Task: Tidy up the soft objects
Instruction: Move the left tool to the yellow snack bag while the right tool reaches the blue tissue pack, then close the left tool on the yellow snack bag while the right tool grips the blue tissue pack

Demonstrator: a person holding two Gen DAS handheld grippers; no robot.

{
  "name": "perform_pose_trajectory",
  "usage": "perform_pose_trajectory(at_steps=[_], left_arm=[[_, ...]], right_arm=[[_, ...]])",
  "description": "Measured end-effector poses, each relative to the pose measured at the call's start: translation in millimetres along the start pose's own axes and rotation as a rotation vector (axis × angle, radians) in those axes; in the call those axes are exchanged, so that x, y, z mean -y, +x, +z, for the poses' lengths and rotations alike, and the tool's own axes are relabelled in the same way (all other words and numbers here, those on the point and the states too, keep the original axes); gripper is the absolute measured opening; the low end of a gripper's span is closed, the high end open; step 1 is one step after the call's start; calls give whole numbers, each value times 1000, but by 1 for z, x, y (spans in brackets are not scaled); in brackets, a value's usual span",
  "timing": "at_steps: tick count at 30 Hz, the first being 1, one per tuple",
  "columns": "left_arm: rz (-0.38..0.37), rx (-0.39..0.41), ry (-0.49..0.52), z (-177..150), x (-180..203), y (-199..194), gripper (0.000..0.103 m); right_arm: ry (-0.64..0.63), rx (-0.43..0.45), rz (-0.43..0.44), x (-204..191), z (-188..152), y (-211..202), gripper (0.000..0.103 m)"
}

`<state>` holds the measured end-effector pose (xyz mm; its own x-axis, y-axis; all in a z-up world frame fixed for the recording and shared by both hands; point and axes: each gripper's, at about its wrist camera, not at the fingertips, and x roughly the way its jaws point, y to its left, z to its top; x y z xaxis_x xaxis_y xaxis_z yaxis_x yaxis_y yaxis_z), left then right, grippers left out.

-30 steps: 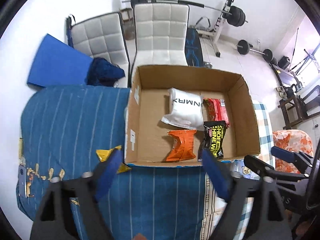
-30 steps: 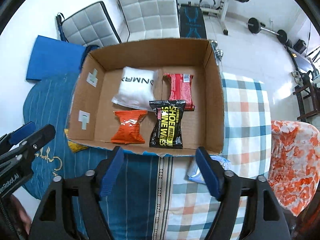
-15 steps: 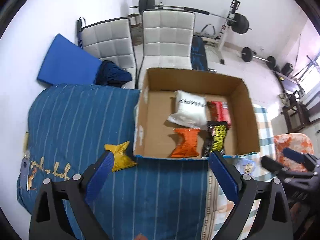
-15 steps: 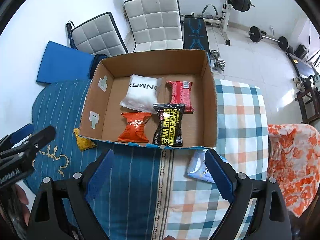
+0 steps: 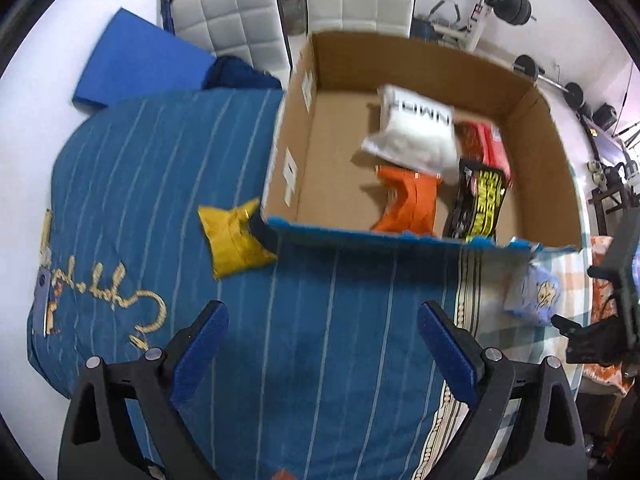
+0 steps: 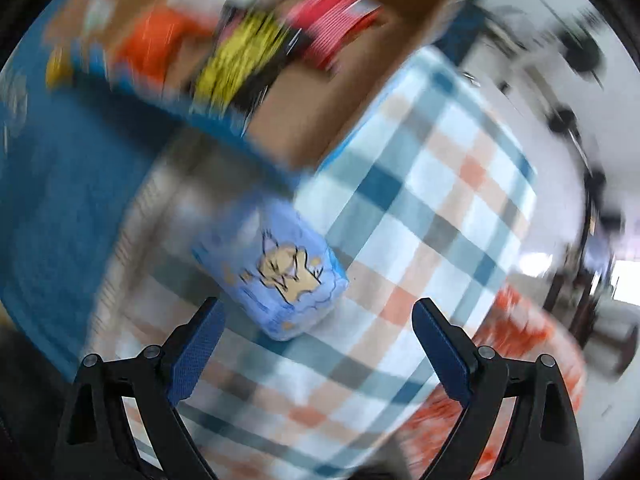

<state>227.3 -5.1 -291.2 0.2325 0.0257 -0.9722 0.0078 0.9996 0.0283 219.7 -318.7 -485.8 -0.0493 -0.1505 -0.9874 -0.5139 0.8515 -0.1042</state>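
Blue-padded right tongs (image 6: 316,336) stood spread around nothing, just before a light-blue pouch (image 6: 276,276) on the checked blanket (image 6: 432,208). Left tongs (image 5: 322,344), likewise spread, faced the cardboard box (image 5: 556,184) and yellow packet (image 5: 232,240).

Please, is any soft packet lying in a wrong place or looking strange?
Two packets lie outside the cardboard box: the yellow packet touching its left front corner, and the blue packet on the checked cloth before the open right gripper. Four others are inside.
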Motion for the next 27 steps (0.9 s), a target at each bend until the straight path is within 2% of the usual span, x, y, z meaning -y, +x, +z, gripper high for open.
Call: perform_pose_trajectory(at_steps=[4,6,10,11,12,13,16,17,21,23,25,27], left_arm=[[4,-45,-6,-11,5,19,97],[7,-82,-16,-20,4,31,97],[8,-152,-47,-42,-3,53,97],[8,-167,-60,-47,-6,58,97],[3,-187,-82,-54,-12,64,97],[0,-201,-98,-60,-16,67,97],[-3,-229,-157,-71,-34,76,97],[0,-229,-169,-72,-39,76,97],[18,-212,-239,-65,-70,75,97],[16,-199,-285,-54,-89,75,97],[10,-198,-330,-42,-107,79,97],[-5,-200,-357,-30,-120,85,97]], right_arm=[[-172,-63,-29,-13,1,39,96],[-231,-83,-16,-18,3,53,96],[-212,-36,6,-13,9,57,96],[-181,-36,32,-10,9,56,95],[-157,-39,59,-7,10,54,87],[-130,-43,89,-7,11,52,75],[-30,-63,171,-3,3,53,55],[7,-65,193,-2,-2,54,55],[186,-66,284,4,-24,56,37],[351,-56,360,14,-37,57,37],[556,-38,472,26,-55,61,37],[687,-32,517,31,-69,65,37]])
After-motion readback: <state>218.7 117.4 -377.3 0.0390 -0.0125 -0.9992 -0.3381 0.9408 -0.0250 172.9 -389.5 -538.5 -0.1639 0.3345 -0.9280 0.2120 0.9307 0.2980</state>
